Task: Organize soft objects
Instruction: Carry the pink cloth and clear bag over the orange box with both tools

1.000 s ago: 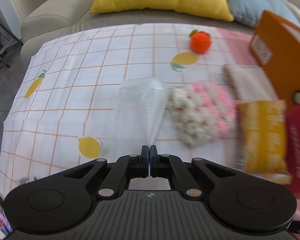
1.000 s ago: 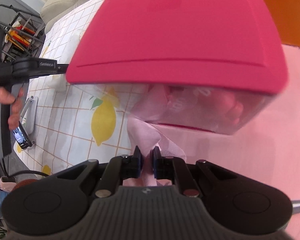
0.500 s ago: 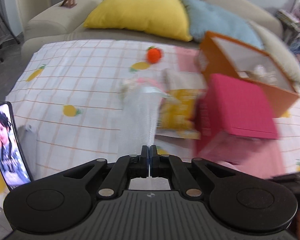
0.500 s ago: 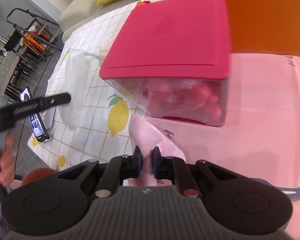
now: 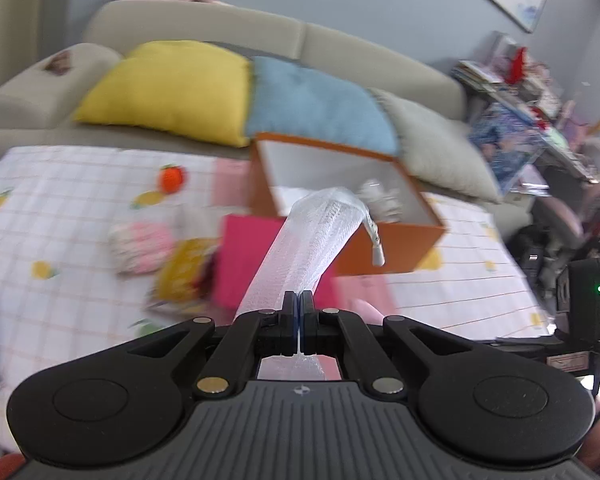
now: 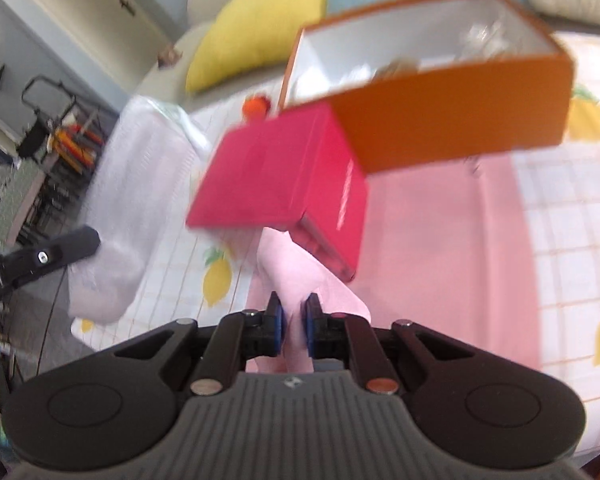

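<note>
My left gripper is shut on a clear mesh pouch with a zipper pull, held up in the air in front of the open orange box. The pouch also shows at the left of the right wrist view. My right gripper is shut on a pink tissue drawn out of the red tissue box, which is tilted up off the pink mat. The orange box stands just behind it.
On the lemon-print tablecloth lie a pink-white crochet piece, a yellow packet and an orange knitted fruit. Yellow and blue cushions rest on the sofa behind. Cluttered shelves stand at the right.
My left gripper has lifted the mesh pouch and swung it right toward the orange box. My right gripper has pulled back and up, drawing the tissue and tilting the red box.
</note>
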{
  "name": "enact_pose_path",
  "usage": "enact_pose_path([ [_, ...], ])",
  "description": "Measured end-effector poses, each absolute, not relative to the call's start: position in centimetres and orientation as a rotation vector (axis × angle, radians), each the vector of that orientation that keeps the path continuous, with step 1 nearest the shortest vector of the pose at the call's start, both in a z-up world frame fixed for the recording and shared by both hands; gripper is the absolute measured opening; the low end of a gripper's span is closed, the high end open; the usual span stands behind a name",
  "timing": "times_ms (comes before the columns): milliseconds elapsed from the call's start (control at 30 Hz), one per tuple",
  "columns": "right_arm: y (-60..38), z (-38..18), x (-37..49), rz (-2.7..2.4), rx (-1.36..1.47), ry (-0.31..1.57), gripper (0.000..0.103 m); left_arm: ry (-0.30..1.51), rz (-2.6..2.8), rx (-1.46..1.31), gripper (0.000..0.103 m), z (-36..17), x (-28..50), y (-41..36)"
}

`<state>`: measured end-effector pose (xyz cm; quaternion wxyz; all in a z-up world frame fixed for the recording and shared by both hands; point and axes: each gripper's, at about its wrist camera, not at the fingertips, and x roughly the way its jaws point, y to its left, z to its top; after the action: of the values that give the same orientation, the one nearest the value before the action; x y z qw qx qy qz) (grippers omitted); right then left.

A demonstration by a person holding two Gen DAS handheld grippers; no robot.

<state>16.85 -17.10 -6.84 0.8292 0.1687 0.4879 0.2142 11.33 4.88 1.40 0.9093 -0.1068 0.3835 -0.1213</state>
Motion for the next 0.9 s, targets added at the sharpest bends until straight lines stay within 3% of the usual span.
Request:
enact_pose_path([
  [433,-23.6,-1.3,23.2,0.342,0.261,0.823,0.009,0.736,-0.373,-0.194,0.0,3.5,21.6,-2.7],
  [900,-25.1,-3.4,33.9,0.23,0.067,0.824,0.009,0.849,-0.343,-0.17,0.0,-1.9,32.5,-5.4],
])
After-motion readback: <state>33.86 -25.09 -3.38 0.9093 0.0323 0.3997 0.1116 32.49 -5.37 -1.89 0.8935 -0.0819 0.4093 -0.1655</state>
